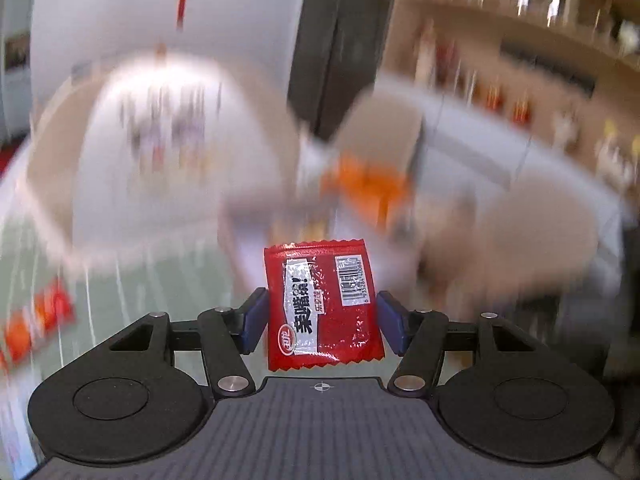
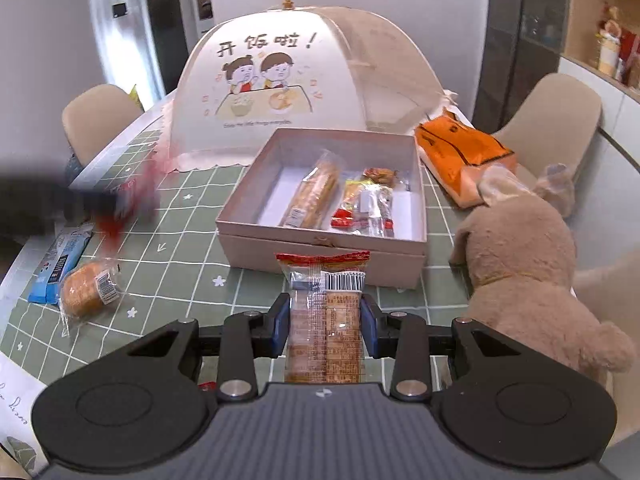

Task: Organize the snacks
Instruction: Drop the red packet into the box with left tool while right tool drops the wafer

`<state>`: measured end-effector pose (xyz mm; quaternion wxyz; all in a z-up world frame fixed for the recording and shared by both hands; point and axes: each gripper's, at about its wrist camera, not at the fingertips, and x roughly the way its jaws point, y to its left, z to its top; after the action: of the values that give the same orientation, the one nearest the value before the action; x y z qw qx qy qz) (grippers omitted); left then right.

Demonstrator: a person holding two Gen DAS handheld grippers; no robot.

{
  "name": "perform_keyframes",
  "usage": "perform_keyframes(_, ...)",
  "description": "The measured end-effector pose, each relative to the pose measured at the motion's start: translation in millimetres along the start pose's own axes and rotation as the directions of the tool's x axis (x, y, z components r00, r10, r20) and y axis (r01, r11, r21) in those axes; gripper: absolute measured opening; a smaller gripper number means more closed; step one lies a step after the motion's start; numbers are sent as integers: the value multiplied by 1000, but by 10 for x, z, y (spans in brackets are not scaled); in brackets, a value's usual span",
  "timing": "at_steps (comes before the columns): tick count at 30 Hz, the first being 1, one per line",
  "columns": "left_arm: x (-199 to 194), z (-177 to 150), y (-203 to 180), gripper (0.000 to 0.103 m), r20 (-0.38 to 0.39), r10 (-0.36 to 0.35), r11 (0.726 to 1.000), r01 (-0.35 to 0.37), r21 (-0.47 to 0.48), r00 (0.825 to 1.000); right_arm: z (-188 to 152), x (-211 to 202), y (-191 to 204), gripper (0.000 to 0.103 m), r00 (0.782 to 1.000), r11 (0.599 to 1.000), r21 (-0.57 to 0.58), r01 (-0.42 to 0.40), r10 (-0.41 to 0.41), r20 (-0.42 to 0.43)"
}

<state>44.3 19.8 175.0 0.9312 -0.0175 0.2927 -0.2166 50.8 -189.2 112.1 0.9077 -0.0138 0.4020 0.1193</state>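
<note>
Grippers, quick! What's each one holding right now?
Left gripper: shut on the red packet.
Right gripper: shut on the biscuit pack.

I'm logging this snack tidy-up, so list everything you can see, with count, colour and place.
Box: one, pale, open, table centre.
Boxed snacks: several, one long tan, others red and yellow.
Food cover: one, white, behind box.
Orange bag: one, right of box.
Plush toy: one, brown, right.
Bun: one, golden, wrapped, left.
Blue packet: one, beside bun.
Tablecloth: one, green grid.
Chairs: two, beige.
Red packet: one, in left gripper.
Biscuit pack: one, clear and tan, in right gripper.
</note>
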Motion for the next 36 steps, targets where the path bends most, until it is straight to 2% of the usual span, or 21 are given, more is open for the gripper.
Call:
perform_keyframes(2,37,307,16,66,103,-15,999,18,-28,995,-12,-19,-19,36,1000,1000,23,-5,5,0)
perform_keyframes(4,232,542,80,68,143,-30,997,39,-61,989,-24,-69,-47,36,1000,999,38,-3,3,8)
perform_keyframes(7,786,670,275,67,26,-47,981,51,-189,999,-23,-138,-89,36,1000,999,46,6,-7,18)
perform_keyframes(9,960,574,378,64,15,-42,967,45,-252,999,-24,-164,-108,36,999,999,41,24,-25,22)
perform_keyframes(13,983,327,494,63,41,-78,948,87,-307,996,-46,-128,-209,36,999,997,68,35,-35,4)
perform_keyframes(18,910,35,737,63,-18,-69,930,57,-362,997,91,31,-255,36,1000,995,101,17,-16,-7)
perform_keyframes(20,871,-133,814,63,-62,-67,924,39,-381,996,305,82,-223,36,999,995,94,17,-20,32)
perform_keyframes(22,863,-303,879,63,-110,-66,920,18,-392,992,586,138,-182,36,991,996,86,22,-33,131)
perform_keyframes(24,859,-453,944,63,-148,-58,918,-5,-397,987,814,239,-175,49,971,992,119,40,-67,228)
perform_keyframes(25,843,-512,981,63,-162,-51,917,-17,-398,985,893,320,-165,58,969,990,126,56,-84,232)
perform_keyframes(27,788,-579,1086,63,-179,-18,922,-53,-385,984,979,513,-107,59,979,992,111,54,-74,190)
perform_keyframes(29,670,-562,1271,62,-170,59,926,-117,-359,984,897,604,-8,59,991,995,103,-13,-1,135)
perform_keyframes(31,545,-507,1557,62,-147,160,916,-203,-345,976,752,624,100,58,992,992,78,-95,88,90)
perform_keyframes(34,445,-397,2155,62,-133,315,879,-341,-334,940,457,641,328,58,988,988,11,-155,155,-3)
perform_keyframes(36,471,-347,2580,62,-157,375,845,-407,-346,914,252,634,464,58,983,985,-33,-171,168,-72)
